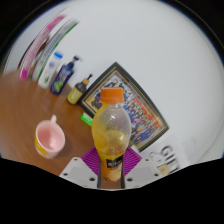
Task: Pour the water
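A clear plastic bottle (pixel 110 130) with an orange cap is standing upright at the lower middle of the frame, rising between the two fingers of the gripper (pixel 112 168), and its lower body is filling the space between the purple pads (pixel 96 160). The fingers are pressing against the bottle from both sides, so the claw is pinching it around the base. The bottle is showing a yellowish, pale liquid inside and a dark label near the bottom. To the left of the bottle, at the lower left of the frame, a pink cup (pixel 48 136) is sitting on the brown wooden table (pixel 40 100), its opening facing up and its inside looking pale yellow. Behind the bottle, toward the centre right of the frame, a flat board with a dark border and a colourful printed face (pixel 138 100) is lying on the table. In the upper left of the frame several small bottles (pixel 68 72) are standing in a row along the far edge of the table, against a pale wall.
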The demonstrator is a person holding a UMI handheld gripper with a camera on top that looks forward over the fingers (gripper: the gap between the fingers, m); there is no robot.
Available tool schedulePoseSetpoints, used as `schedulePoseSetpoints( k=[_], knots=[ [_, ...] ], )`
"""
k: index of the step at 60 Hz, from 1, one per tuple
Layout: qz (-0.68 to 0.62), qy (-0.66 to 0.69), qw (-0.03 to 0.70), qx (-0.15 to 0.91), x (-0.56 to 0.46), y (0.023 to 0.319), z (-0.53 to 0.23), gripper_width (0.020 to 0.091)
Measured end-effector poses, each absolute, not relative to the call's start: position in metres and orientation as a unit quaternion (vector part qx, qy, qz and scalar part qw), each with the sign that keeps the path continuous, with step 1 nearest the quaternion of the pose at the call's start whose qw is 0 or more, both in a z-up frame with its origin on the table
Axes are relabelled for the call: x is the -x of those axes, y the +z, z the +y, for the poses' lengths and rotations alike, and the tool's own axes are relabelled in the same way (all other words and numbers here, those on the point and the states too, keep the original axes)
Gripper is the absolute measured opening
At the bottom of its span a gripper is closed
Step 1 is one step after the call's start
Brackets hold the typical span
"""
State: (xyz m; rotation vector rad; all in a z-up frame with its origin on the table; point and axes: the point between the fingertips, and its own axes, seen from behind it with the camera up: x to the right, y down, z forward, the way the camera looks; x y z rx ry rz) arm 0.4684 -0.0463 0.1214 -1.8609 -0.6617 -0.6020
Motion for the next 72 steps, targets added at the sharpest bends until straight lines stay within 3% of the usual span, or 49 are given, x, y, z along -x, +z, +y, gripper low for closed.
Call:
schedulePoseSetpoints(
  k=[12,29,34,39,45,47,52,54,58,72],
  knots=[
    [-0.105,-0.019,0.543,0.833,-0.460,0.070,-0.040,0.0254],
    [-0.048,0.051,0.528,0.846,-0.474,-0.004,-0.030,0.0255],
    [-0.049,0.056,0.549,0.832,-0.475,-0.003,-0.030,0.0269],
    [-0.045,0.058,0.558,0.826,-0.474,-0.004,-0.032,0.0321],
    [-0.040,0.066,0.559,0.826,-0.475,-0.005,-0.033,0.0449],
    [-0.040,0.068,0.545,0.835,-0.476,-0.012,-0.036,0.0519],
    [-0.045,0.075,0.502,0.861,-0.469,-0.029,-0.047,0.0875],
    [-0.046,0.072,0.491,0.867,-0.469,-0.033,-0.052,0.0821],
    [-0.042,0.062,0.481,0.874,-0.472,-0.030,-0.063,0.0865],
    [-0.018,0.019,0.473,0.881,-0.466,0.030,-0.127,0.0857]
  ],
)
